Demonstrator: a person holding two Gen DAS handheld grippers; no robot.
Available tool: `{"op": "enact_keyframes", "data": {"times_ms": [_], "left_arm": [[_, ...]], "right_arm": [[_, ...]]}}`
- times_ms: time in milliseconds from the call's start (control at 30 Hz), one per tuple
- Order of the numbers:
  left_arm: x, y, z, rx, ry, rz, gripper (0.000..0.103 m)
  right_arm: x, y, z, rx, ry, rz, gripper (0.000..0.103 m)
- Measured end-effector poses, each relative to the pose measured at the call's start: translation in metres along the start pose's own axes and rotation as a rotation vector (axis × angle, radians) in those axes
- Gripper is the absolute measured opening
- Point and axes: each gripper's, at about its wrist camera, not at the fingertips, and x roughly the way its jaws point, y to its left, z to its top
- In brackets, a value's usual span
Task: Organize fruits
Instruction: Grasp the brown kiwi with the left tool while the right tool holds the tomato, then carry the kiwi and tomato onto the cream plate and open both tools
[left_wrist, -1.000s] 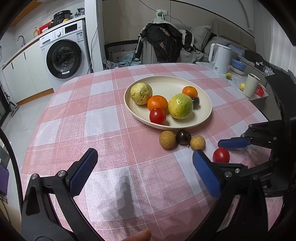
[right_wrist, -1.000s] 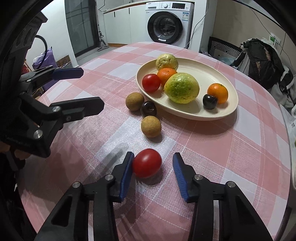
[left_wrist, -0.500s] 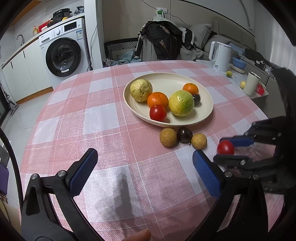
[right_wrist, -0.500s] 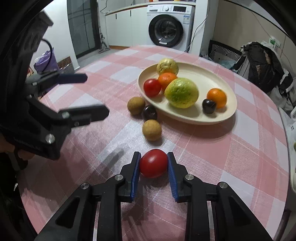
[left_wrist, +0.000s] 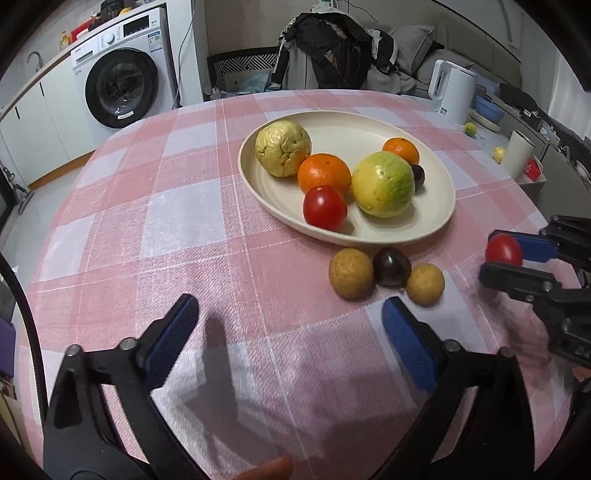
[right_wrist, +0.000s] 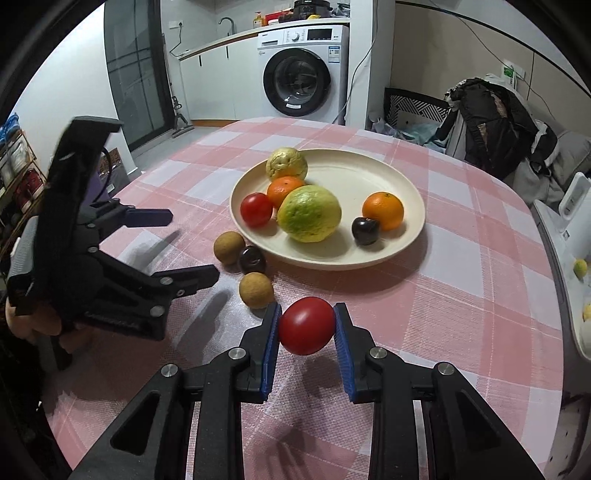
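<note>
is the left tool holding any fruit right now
No, the left tool is open with nothing between its blue pads, while the right tool grips the red tomato.

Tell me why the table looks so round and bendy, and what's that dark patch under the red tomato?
Both wrist views use fisheye lenses, which bend the table edges and darken the corners. In the right wrist view, the dark patch is the shadow of the tomato, held off the cloth by the right hand-held gripper.
</note>
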Motion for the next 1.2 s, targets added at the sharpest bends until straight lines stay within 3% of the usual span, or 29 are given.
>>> {"op": "enact_keyframes", "data": {"times_ms": [100, 433, 500, 667, 767, 1200], "left_arm": [[0.008, -0.003, 0.003, 0.021, 0.022, 0.001, 0.083], [0.012, -0.013, 0.012, 0.072, 0.008, -0.017, 0.063], [0.012, -0.015, 0.013, 0.083, 0.006, -0.040, 0.052], [0.009, -0.020, 0.011, 0.112, -0.007, -0.056, 0.040], [0.008, -0.024, 0.011, 0.128, -0.012, -0.068, 0.024], [-0.009, -0.015, 0.000, 0.109, -0.050, -0.081, 0.024]], "right_arm": [[0.000, -0.002, 0.001, 0.003, 0.000, -0.002, 0.029], [0.001, -0.007, 0.000, 0.009, 0.004, 0.000, 0.029], [0.001, -0.007, 0.000, 0.009, 0.005, -0.002, 0.029], [0.002, -0.007, 0.000, 0.010, 0.007, -0.002, 0.029], [0.002, -0.007, 0.000, 0.008, 0.008, -0.002, 0.029], [0.003, -0.006, -0.002, 0.009, 0.006, -0.004, 0.029]]}}
